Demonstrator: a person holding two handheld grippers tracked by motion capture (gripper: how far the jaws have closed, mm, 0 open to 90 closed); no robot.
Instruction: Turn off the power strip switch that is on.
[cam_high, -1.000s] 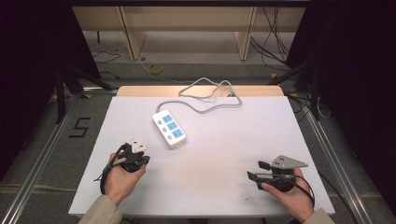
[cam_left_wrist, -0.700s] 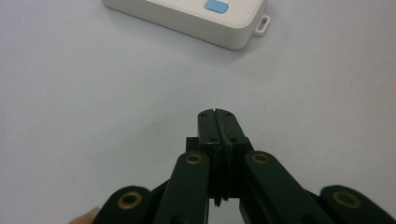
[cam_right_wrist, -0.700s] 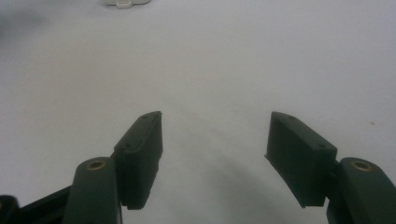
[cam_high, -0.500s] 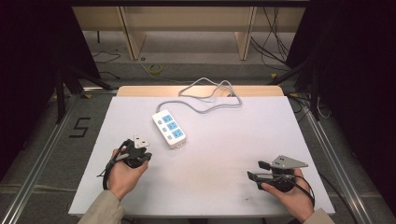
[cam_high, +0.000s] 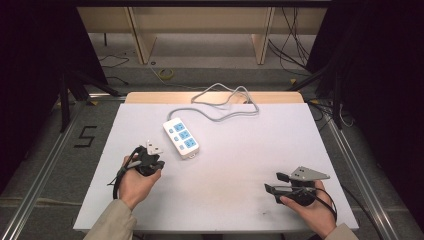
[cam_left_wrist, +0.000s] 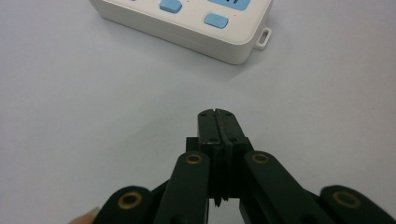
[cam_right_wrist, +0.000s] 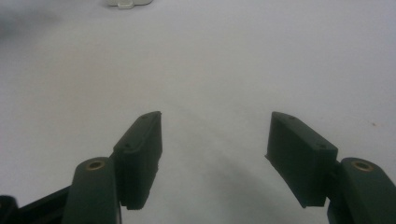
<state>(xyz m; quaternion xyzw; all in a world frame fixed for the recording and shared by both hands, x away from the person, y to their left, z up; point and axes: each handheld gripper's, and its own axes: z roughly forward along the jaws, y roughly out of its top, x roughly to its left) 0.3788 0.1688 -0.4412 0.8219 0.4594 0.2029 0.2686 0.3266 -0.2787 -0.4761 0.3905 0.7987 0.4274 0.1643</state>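
From above, high view: one white table (cam_high: 220, 200), a pale wooden strip along its far edge. Item: white power strip (cam_high: 181, 138) with blue sockets, lying flat left of centre, long axis running from far-left to near-right; its grey cable (cam_high: 225, 107) loops away toward the far edge. Item: left gripper (cam_high: 148, 161), held in the left hand (cam_high: 134, 182), just beside the strip's near end, which lies ahead and slightly to its right. Item: right gripper (cam_high: 272, 183), held in the right hand (cam_high: 307, 207) near the front right corner, well apart from the strip, pointing left across bare table. The left hand is judged the nearer by far. Open room: wide clear surface between the two grippers and to the right of the strip; the table's front edge sits close under both hands.

Left gripper view: jaws pressed together, nothing between them. The strip's near end, with its small mounting tab, fills the upper part of the picture, near the tips but apart from them. Any approach is judged a short forward reach.

Right gripper view: jaws spread wide, empty, bare table between them. A corner of the strip shows at the top edge, far off and left of the jaws' line.
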